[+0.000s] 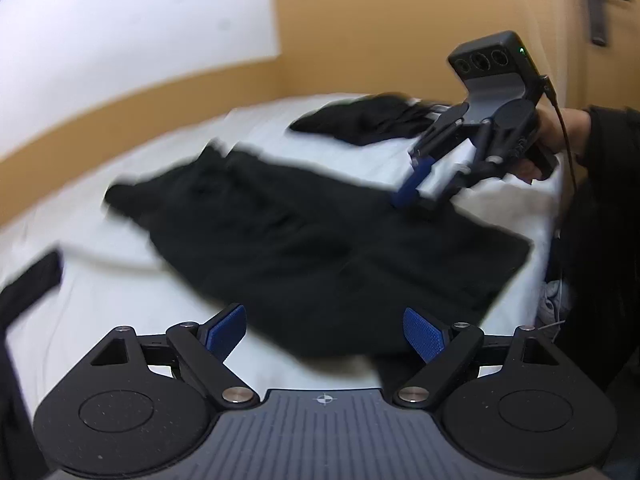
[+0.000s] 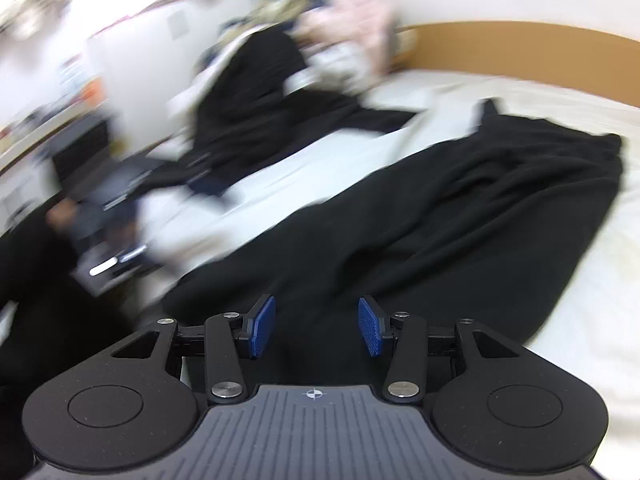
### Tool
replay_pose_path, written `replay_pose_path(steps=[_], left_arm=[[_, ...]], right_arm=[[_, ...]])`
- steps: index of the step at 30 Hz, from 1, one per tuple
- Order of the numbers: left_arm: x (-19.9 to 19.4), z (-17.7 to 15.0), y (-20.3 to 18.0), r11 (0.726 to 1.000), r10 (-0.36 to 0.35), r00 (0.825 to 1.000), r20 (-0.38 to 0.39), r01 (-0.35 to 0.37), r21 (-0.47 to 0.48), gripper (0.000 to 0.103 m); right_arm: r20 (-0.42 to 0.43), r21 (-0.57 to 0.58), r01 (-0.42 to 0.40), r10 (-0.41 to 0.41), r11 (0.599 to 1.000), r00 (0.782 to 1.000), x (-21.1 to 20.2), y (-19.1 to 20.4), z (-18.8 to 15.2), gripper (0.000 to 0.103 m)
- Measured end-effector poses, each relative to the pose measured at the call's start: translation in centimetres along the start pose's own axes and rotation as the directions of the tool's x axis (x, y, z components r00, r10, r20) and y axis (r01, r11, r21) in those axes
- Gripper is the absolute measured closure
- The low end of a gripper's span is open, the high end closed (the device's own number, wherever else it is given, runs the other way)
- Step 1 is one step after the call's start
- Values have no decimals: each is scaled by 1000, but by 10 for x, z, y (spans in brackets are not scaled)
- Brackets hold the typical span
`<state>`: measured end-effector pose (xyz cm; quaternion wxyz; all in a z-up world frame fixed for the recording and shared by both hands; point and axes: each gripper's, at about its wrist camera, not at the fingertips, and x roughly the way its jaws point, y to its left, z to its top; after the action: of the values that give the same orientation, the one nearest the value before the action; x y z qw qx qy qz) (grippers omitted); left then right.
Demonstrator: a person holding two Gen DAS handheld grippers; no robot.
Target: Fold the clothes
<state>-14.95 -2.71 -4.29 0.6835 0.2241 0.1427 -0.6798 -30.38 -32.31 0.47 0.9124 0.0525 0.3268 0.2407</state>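
A long black garment (image 1: 320,240) (image 2: 440,220) lies spread across the white bed (image 1: 120,280) (image 2: 580,300). My left gripper (image 1: 325,332) hovers over its near edge, jaws wide open, blue pads (image 1: 226,332) clear of the cloth. In the left wrist view my right gripper (image 1: 430,188) sits over the garment's far right edge, held by a hand (image 1: 560,128). Seen from its own camera, the right gripper (image 2: 316,327) is part open above the black cloth, and nothing is pinched between its pads (image 2: 262,328).
A second black garment (image 1: 360,120) (image 2: 256,92) lies crumpled further back on the bed. Another strip of black cloth (image 1: 28,288) lies at the left edge. An orange-brown headboard (image 1: 360,40) (image 2: 520,44) borders the bed. A black sleeve (image 1: 600,200) fills the right side.
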Motion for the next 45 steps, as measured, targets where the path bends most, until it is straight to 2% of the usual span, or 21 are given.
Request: replay_pose_path(steps=[3,6,7,9,10,13,15,19,20,21,24,26,28,30,33,34,36,37,39,41,45], left_arm=[[-9,8,3,998,-51,993,103,54,-29,0],[-7,7,8,998,-21,995,102,26,-50,1],[-3,9,8,999,-6,995,98,11,-51,1],[0,9,9,999,9,995,95,-5,-51,1],[2,10,11,998,4,995,98,2,-59,1],[6,6,22,987,-50,994,100,64,-148,1],[8,3,24,982,-63,995,81,77,-173,1],[20,2,24,982,-67,997,42,74,-172,1],[20,1,24,981,-71,997,42,78,-178,1],[21,1,24,979,-75,996,43,82,-185,1],[19,0,25,978,-75,996,47,83,-192,1],[14,-1,27,980,-87,995,55,95,-175,1],[4,-2,21,989,-111,992,60,116,-88,1],[-4,-2,10,992,-128,990,60,128,6,1],[-8,1,-8,984,-158,987,38,154,84,4],[-6,1,-14,981,-164,986,16,161,111,4],[1,-2,-26,972,-150,988,-47,156,175,6],[6,-4,-31,968,-141,987,-77,154,200,9],[16,-8,-33,964,-135,983,-127,159,212,11],[24,-8,-31,963,-152,977,-152,181,201,12],[39,-5,-29,964,-152,972,-178,185,191,18]], right_arm=[[-42,-63,16,-18,998,999,-29,16,-19,55],[-69,-61,66,-70,996,995,-44,17,-38,55],[-74,-115,108,-117,988,990,-44,23,-43,55],[-87,-272,198,-229,942,969,-38,41,-52,55],[-105,-331,214,-261,919,960,-33,49,-56,55],[-182,-444,186,-292,876,939,-17,68,-62,55],[-161,-506,200,-320,839,934,-16,80,-63,55],[-91,-645,239,-384,725,919,-4,101,-72,55],[-77,-663,241,-384,709,920,0,103,-74,56],[-74,-667,233,-374,708,925,3,103,-74,59],[-78,-661,205,-338,722,938,12,102,-72,100],[-34,-636,216,-307,741,951,13,97,-66,100],[60,-548,257,-269,796,961,-1,88,-54,100],[144,-461,292,-254,838,956,-13,73,-42,100],[190,-406,325,-269,854,944,-21,53,-33,100],[184,-397,319,-266,861,946,-23,47,-31,99],[113,-390,249,-222,887,968,-25,42,-31,93],[76,-383,210,-196,900,978,-27,40,-31,82],[23,-378,144,-146,914,989,-28,44,-32,74],[-17,-380,89,-103,921,995,-28,52,-34,52],[-87,-418,49,-94,907,992,-12,70,-38,50]])
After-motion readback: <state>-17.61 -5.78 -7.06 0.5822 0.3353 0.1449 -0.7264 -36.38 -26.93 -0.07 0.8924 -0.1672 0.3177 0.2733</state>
